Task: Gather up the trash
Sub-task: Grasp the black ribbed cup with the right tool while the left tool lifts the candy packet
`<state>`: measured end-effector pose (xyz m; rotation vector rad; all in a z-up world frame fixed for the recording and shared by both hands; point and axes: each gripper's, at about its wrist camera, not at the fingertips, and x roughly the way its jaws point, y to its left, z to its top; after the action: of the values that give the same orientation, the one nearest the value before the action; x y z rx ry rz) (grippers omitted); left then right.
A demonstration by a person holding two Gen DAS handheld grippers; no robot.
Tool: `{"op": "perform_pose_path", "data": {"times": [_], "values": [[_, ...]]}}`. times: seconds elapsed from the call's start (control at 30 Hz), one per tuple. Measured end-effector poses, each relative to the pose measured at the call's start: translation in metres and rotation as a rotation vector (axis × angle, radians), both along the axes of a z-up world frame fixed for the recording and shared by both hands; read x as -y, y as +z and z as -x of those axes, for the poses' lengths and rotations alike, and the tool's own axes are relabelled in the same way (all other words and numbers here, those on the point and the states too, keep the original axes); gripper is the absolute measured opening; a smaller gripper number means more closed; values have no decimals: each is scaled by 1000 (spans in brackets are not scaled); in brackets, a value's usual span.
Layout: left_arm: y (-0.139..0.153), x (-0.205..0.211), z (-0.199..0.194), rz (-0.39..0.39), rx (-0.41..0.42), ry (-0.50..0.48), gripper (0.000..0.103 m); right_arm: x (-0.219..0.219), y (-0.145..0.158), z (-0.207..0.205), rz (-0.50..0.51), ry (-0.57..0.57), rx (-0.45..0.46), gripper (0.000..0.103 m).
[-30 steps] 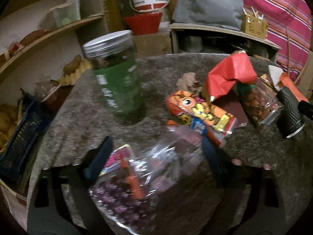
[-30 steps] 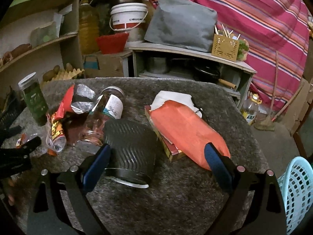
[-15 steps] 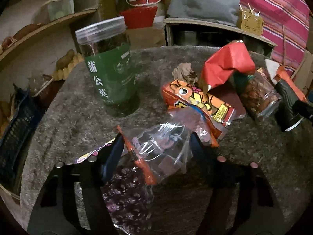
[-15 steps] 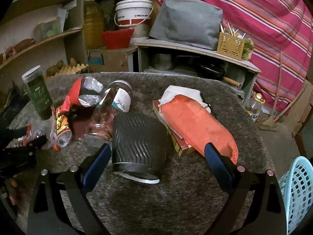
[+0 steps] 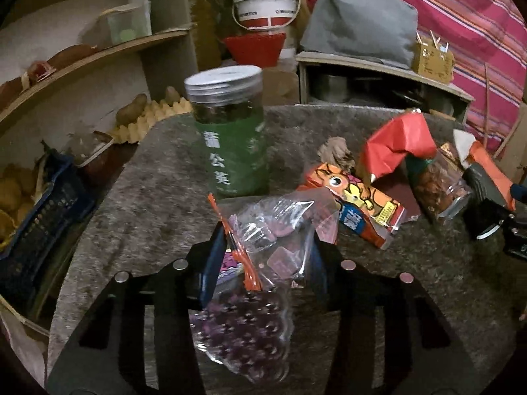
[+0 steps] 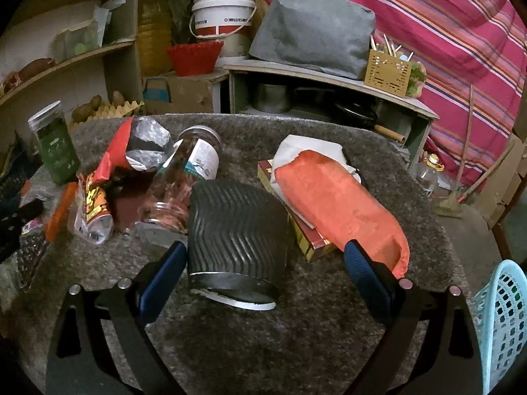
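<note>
I count behind the table: white bucket (image 6: 224,16), red basket (image 6: 194,56), grey cushion (image 6: 313,26), oil jug (image 6: 153,26), striped cloth (image 6: 444,23), potatoes (image 5: 131,112).

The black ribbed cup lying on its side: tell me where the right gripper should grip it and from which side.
Grip the black ribbed cup across its ribbed wall, coming from above. It lies tipped over, white-rimmed mouth toward the camera, so its round sides face the two fingers. The right gripper is open and already straddles it; likely just lower and close.
</note>
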<state>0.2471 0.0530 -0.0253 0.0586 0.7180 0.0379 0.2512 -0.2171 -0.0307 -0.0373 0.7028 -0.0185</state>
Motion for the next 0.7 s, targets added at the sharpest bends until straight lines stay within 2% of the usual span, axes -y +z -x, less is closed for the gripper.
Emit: {"op": "perform_pose_path", "data": {"times": [0.1, 0.17, 0.2, 0.23, 0.47, 0.7], "values": [[2, -4, 3, 1, 7, 8, 45, -4, -4, -3, 15, 2, -8, 91], [3, -6, 6, 2, 13, 11, 45, -8, -9, -6, 12, 24, -27, 78], [4, -7, 7, 2, 16, 12, 45, -9, -10, -7, 1, 44, -34, 68], [5, -7, 9, 1, 20, 13, 45, -11, -12, -6, -8, 59, -36, 66], [9, -2, 16, -6, 44, 14, 44, -9, 0, 10, -13, 81, 29, 66], [22, 21, 30, -7, 81, -29, 44, 11, 17, 29, -23, 76, 63, 66]]}}
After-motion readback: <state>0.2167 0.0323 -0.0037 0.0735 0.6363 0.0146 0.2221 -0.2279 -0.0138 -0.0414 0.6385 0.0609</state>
